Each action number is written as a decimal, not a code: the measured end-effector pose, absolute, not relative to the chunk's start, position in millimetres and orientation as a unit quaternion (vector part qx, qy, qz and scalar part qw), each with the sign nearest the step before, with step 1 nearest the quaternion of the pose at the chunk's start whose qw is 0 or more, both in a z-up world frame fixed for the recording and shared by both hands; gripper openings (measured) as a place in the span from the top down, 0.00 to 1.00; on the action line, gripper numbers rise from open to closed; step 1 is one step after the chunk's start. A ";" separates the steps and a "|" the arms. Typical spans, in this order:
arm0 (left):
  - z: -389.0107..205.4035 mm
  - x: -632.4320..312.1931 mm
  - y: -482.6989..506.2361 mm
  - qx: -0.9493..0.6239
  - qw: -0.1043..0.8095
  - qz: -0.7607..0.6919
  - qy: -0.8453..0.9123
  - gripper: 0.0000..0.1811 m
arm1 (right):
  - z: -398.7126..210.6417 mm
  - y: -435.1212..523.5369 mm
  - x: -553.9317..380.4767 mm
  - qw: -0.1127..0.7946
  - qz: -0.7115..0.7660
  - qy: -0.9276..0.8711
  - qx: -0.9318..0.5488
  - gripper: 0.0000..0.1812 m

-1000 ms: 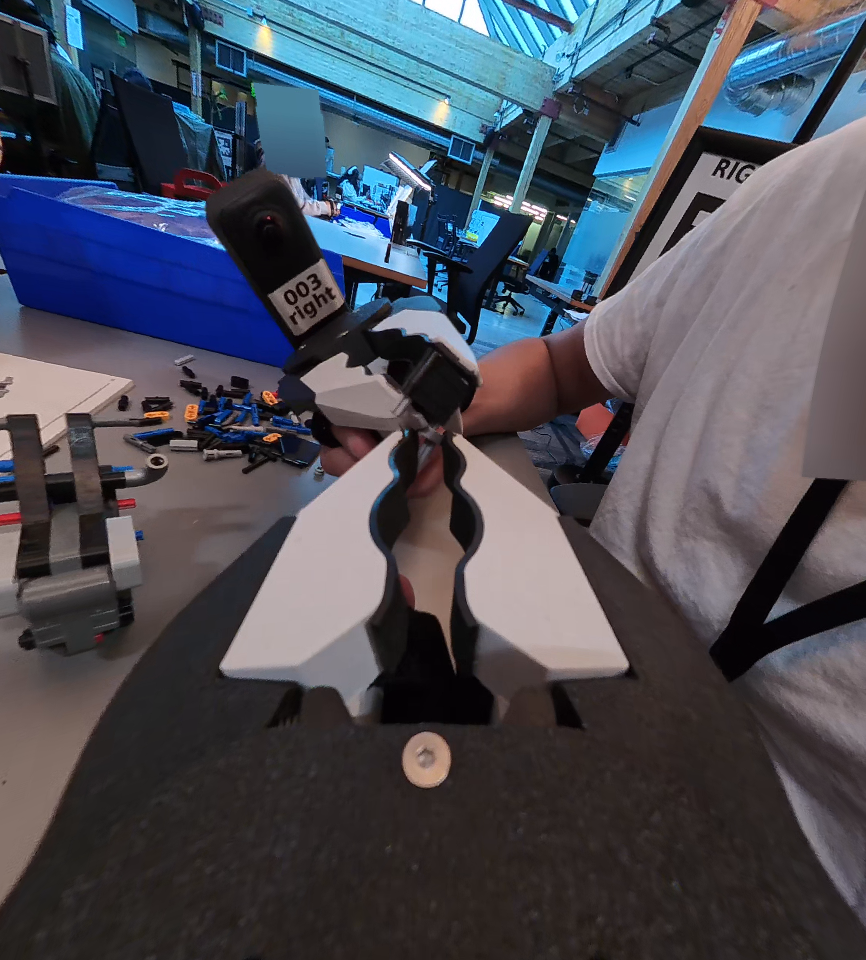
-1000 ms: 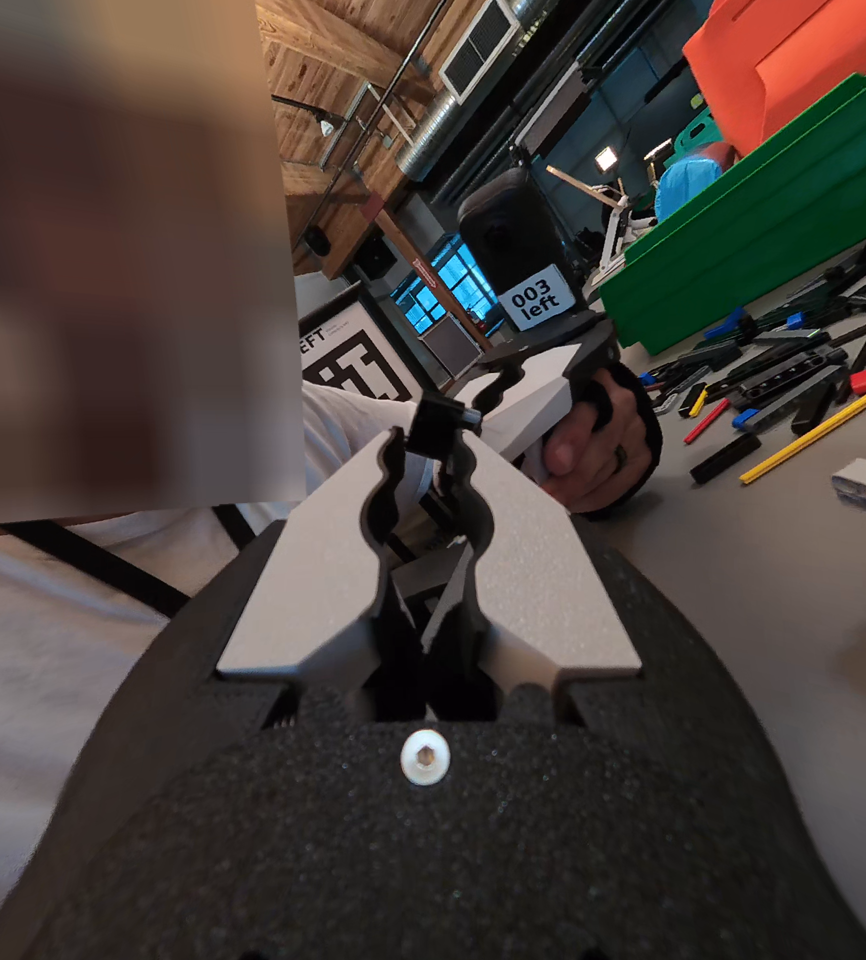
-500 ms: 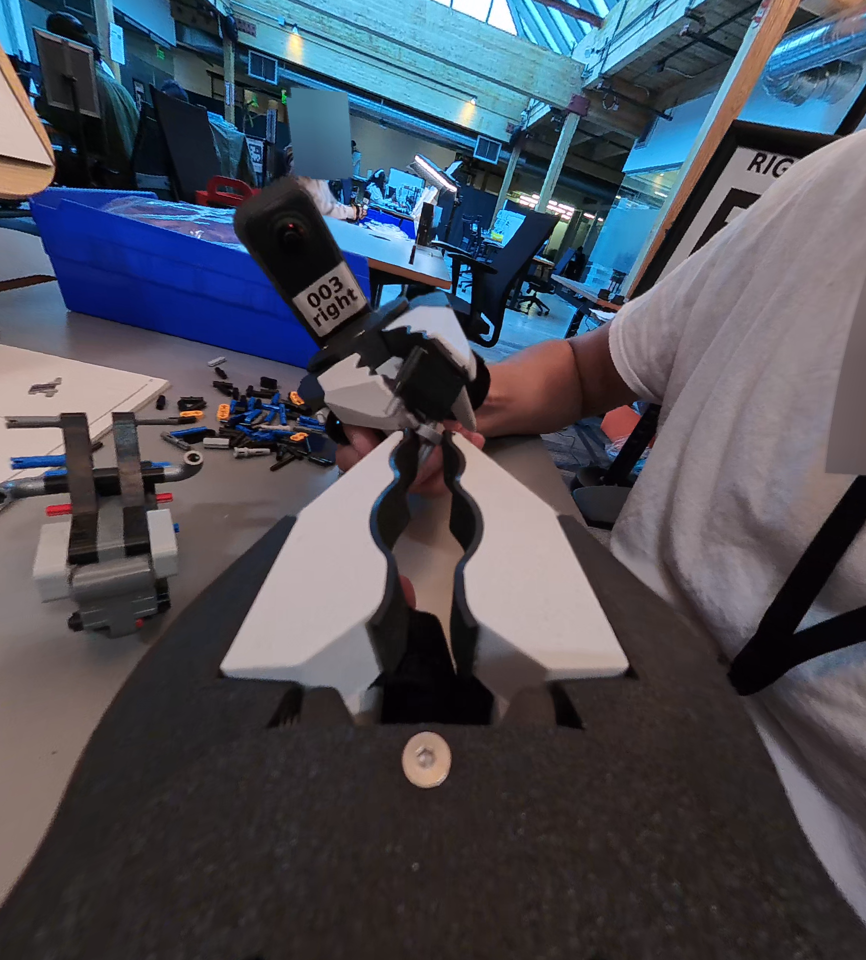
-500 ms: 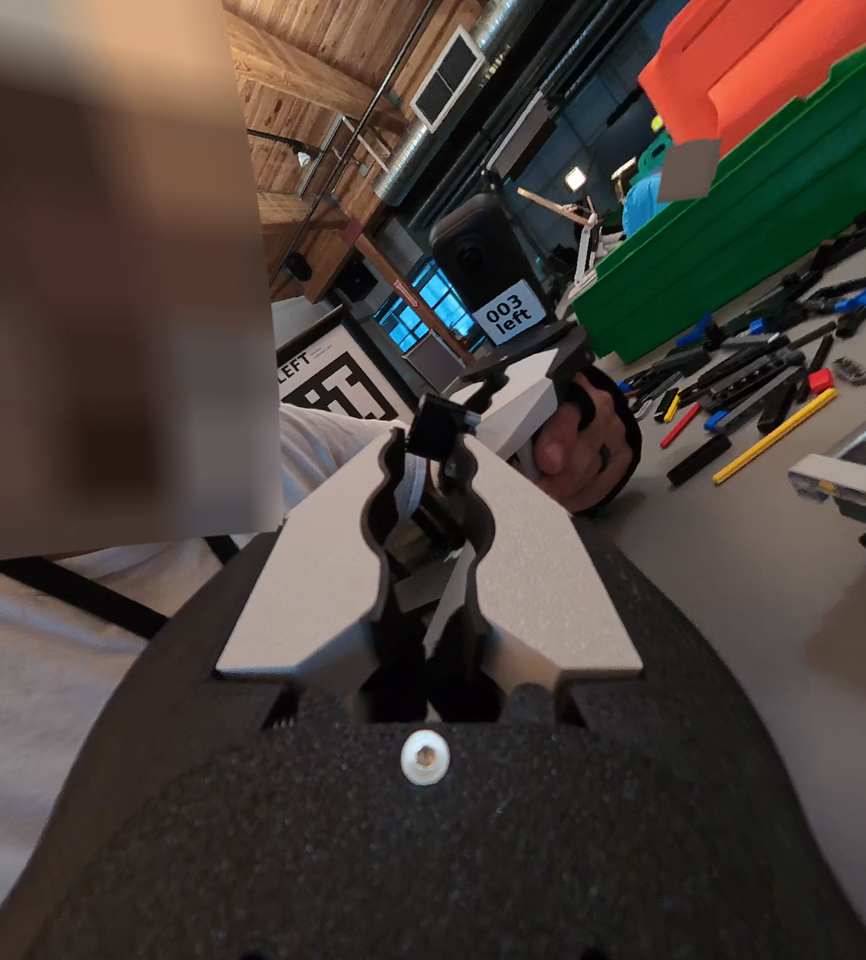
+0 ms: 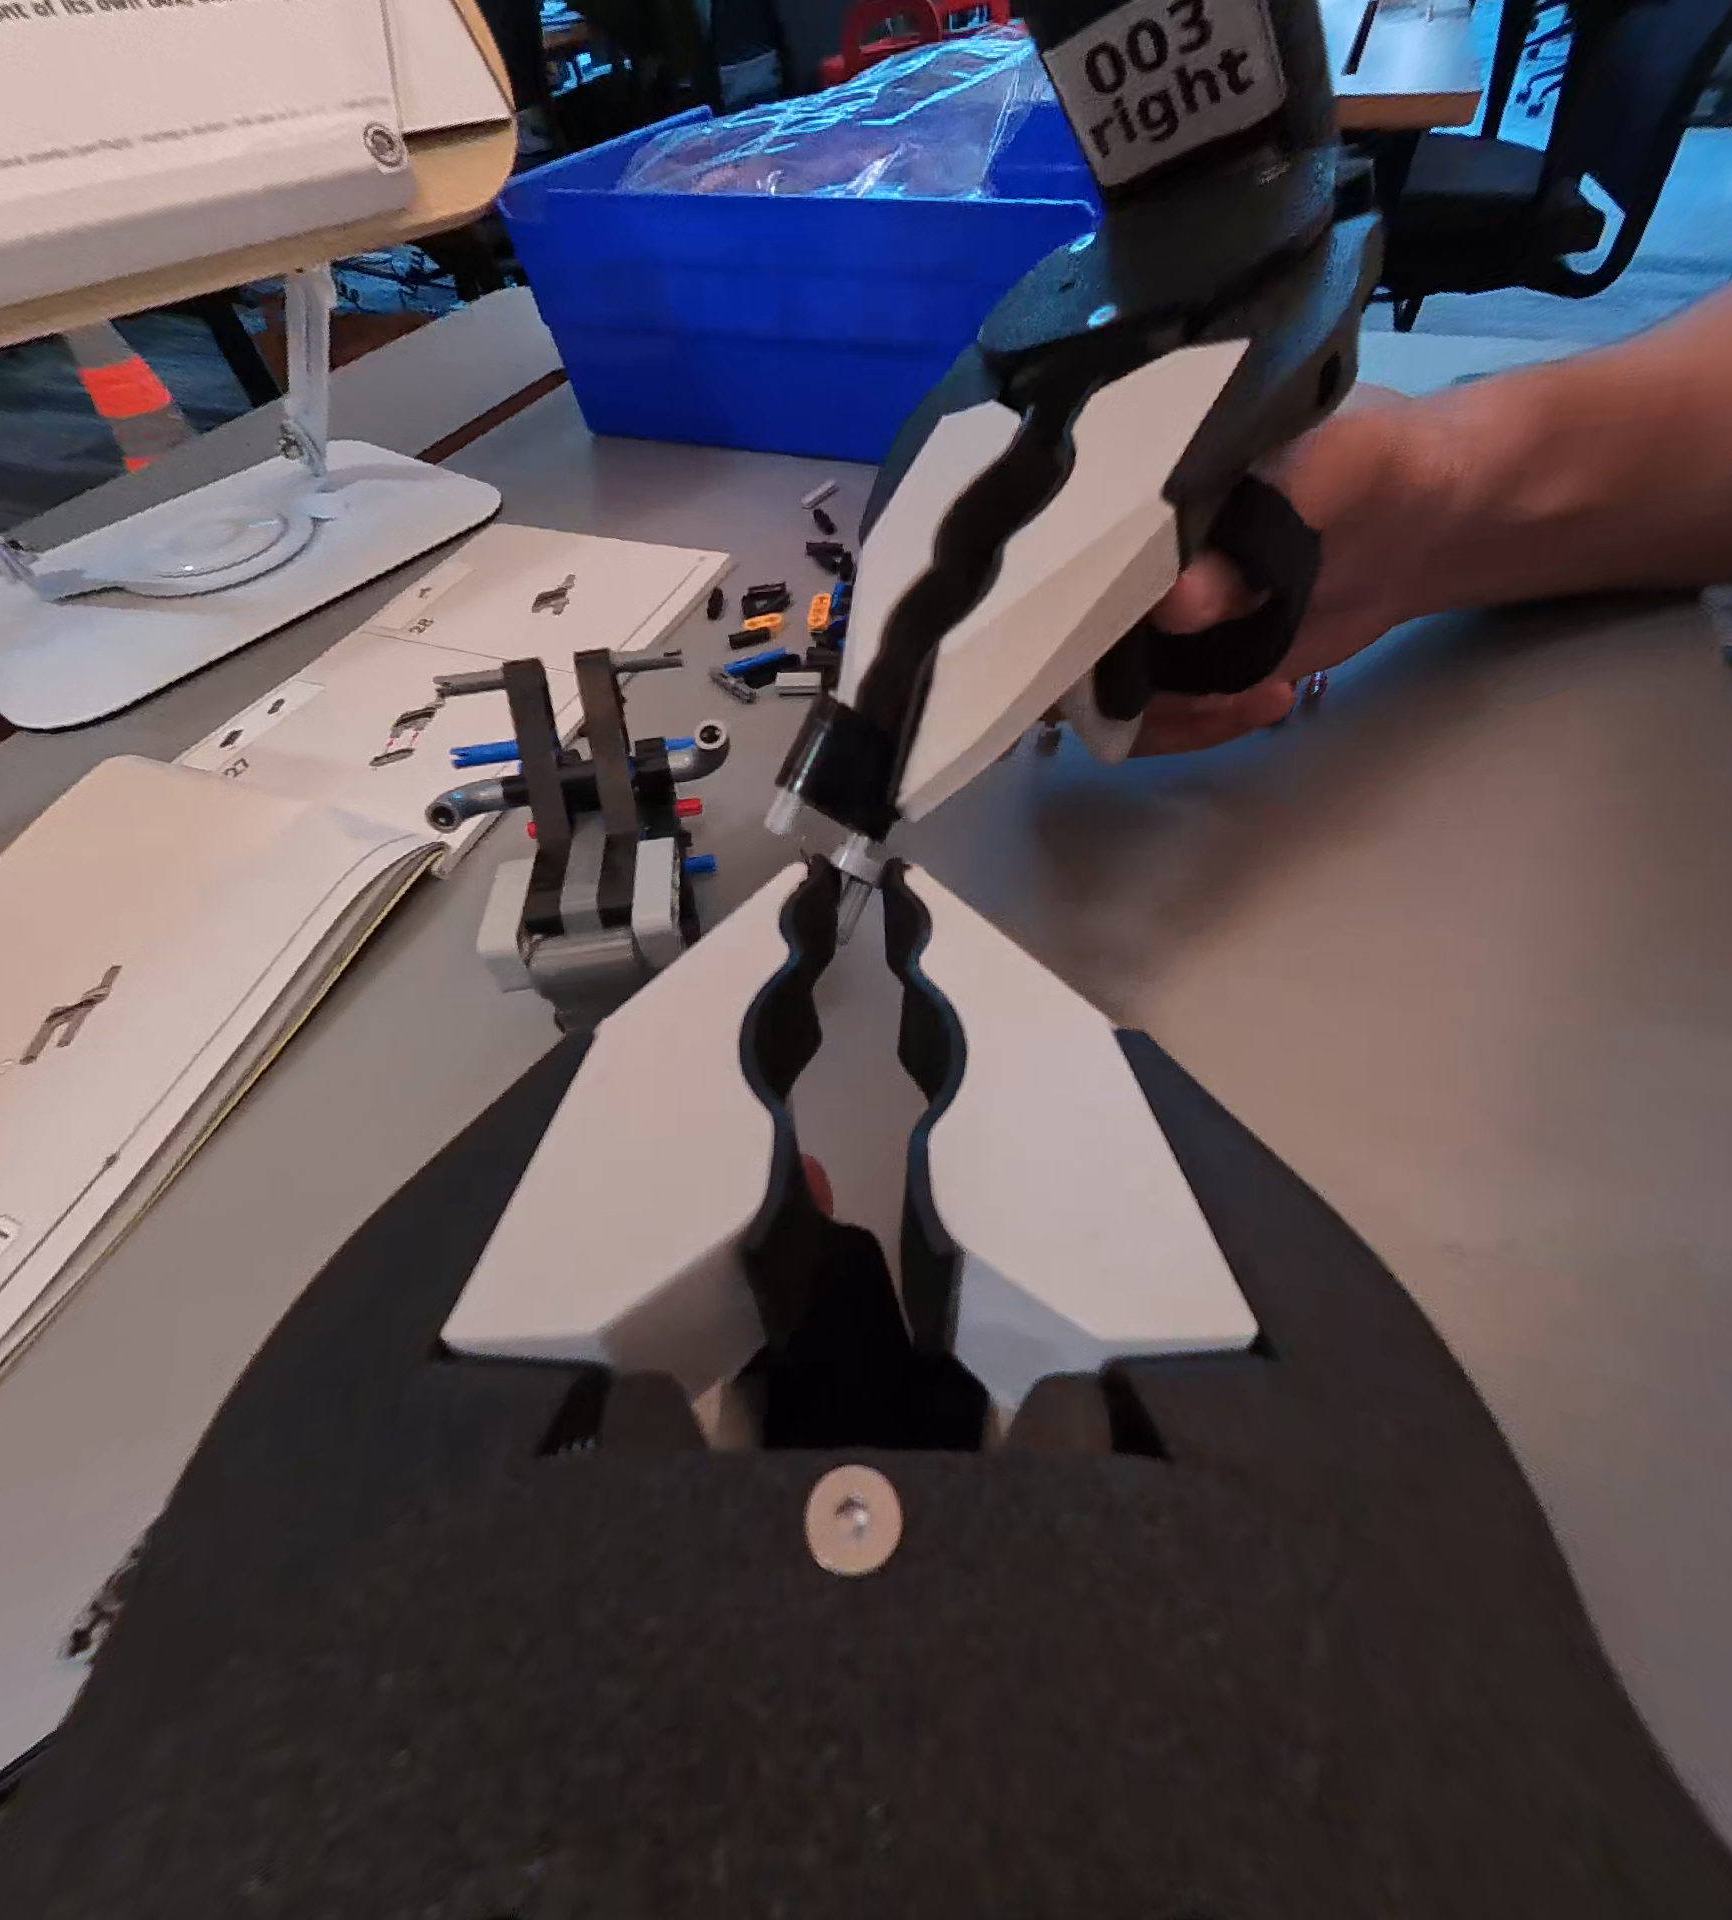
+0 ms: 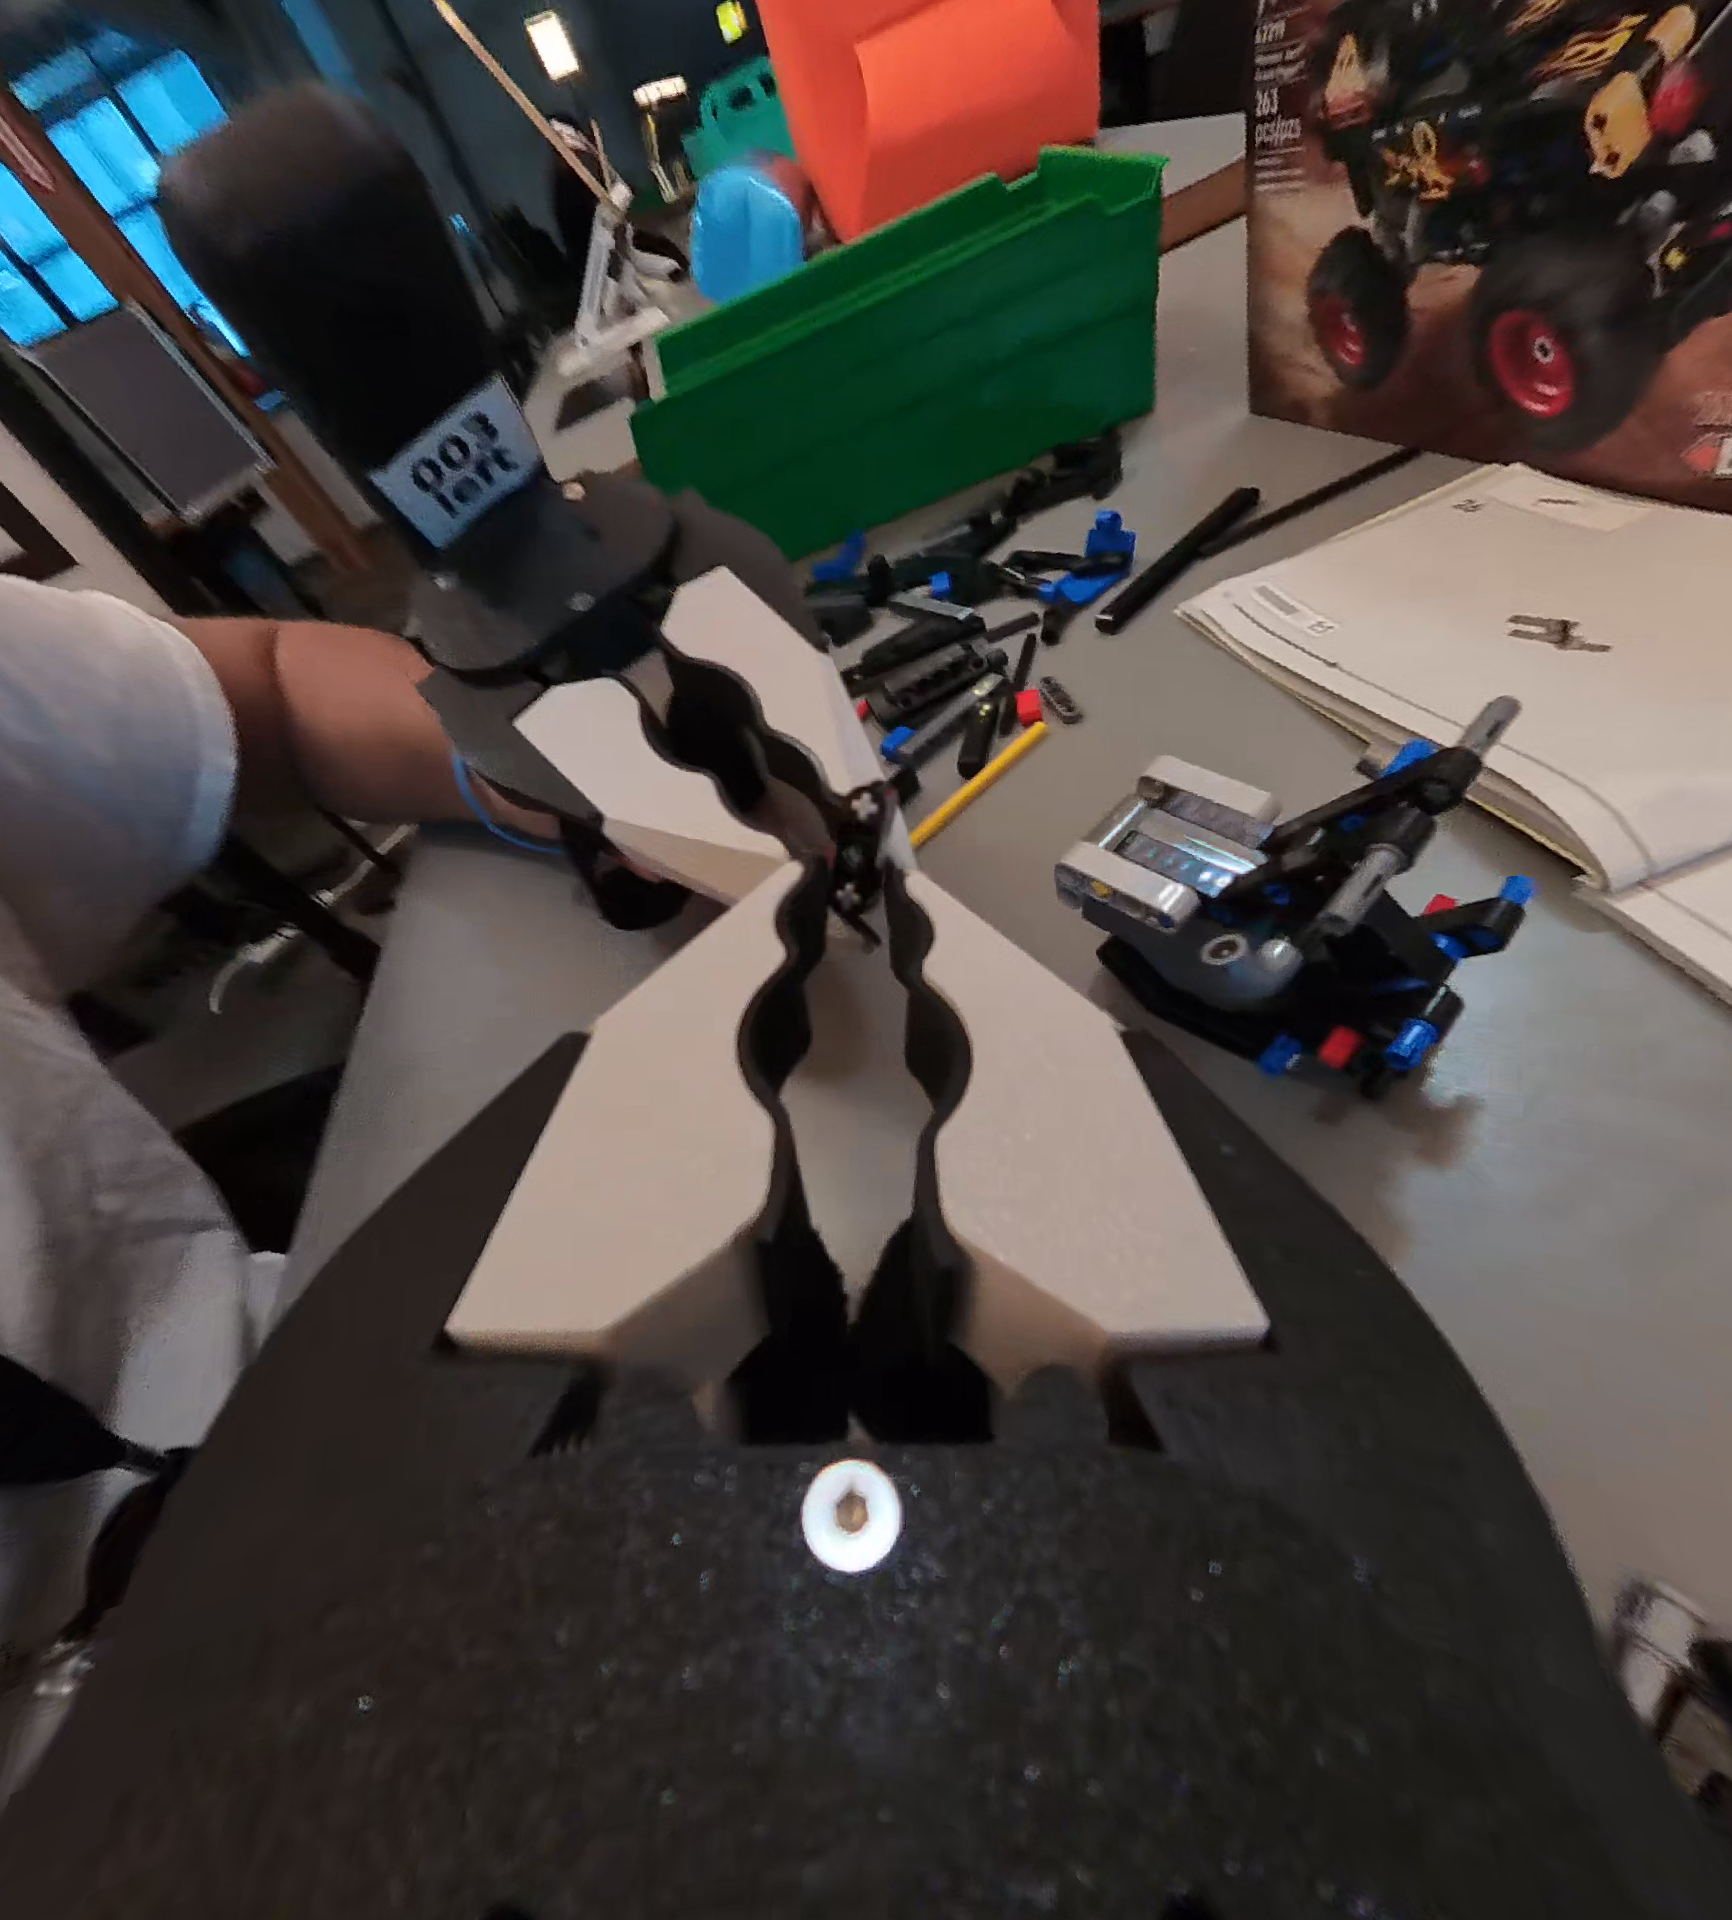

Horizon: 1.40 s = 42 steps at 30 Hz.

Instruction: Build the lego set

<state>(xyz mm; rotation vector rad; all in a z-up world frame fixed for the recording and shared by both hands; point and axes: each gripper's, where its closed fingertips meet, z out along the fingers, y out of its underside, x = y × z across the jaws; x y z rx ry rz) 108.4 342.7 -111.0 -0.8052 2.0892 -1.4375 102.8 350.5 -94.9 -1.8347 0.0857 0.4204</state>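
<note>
Working over grey table, instruction booklet lying open at the side, presumably for step reference; blue bin and green bin standing at the back, likely as part storage; part-built lego assembly sitting on table just ahead, apart from both tools; loose parts lying scattered near green bin; meeting tip to tip above the table: right gripper clenching a small black connector, left gripper pinching a small grey pin; probably mating the two pieces in the air before fitting to assembly.
</note>
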 end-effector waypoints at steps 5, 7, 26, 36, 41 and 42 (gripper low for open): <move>-107.5 105.4 340.1 -0.280 0.239 -0.535 0.761 0.96 | -87.9 349.1 101.0 0.602 0.171 0.024 -0.780 0.96; -105.4 101.1 337.1 -0.263 0.218 -0.550 0.762 0.97 | -84.6 347.3 98.7 0.605 0.190 0.017 -0.773 0.96; -68.8 87.9 338.1 -0.263 0.071 -0.689 0.672 0.98 | -72.0 340.6 86.3 0.615 0.305 0.005 -0.727 0.96; -72.2 88.3 337.7 -0.260 0.080 -0.678 0.683 0.99 | -71.7 339.4 87.7 0.615 0.288 -0.003 -0.734 0.96; -72.9 88.3 338.0 -0.258 0.087 -0.674 0.687 0.99 | -71.2 339.6 88.1 0.617 0.279 -0.003 -0.736 0.96; -73.7 88.3 337.8 -0.258 0.088 -0.672 0.689 0.99 | -70.6 339.5 88.8 0.618 0.281 -0.001 -0.734 0.96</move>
